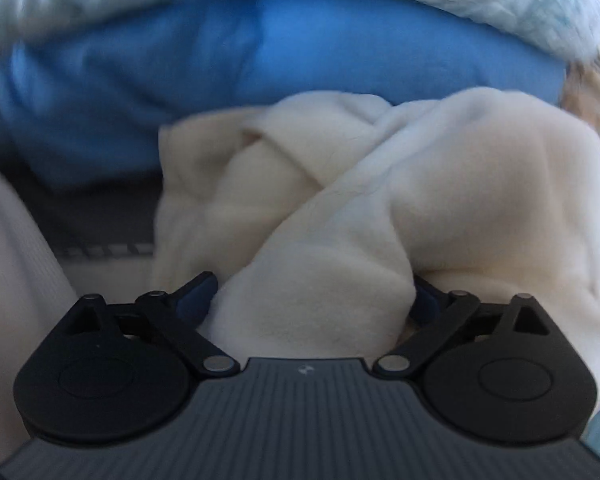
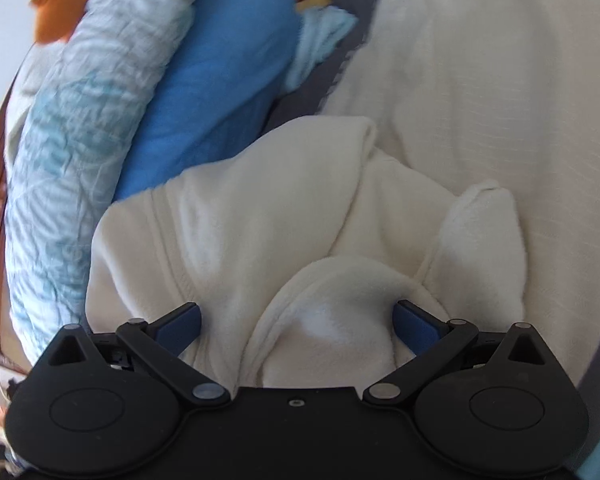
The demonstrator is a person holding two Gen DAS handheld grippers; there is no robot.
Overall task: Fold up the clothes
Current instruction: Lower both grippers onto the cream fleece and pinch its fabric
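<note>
Bedding's all white, and our cream fleece (image 1: 340,208) sits bunched just below the blue pillow (image 1: 228,60), soft, light and floppy, so with both the left gripper (image 1: 316,300) and right gripper (image 2: 298,320) spread wide around loose folds, we'd grab a hem edge.

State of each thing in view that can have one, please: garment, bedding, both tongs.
Cream fleece garment: crumpled, unfolded, bunched between both tongs.
Blue pillow: lying behind the garment, under the quilt's edge.
Light blue quilt: rumpled.
Left tongs: wide apart, fleece fold between them, grip unclear.
Right tongs: wide apart, fleece between them, not clamped.
</note>
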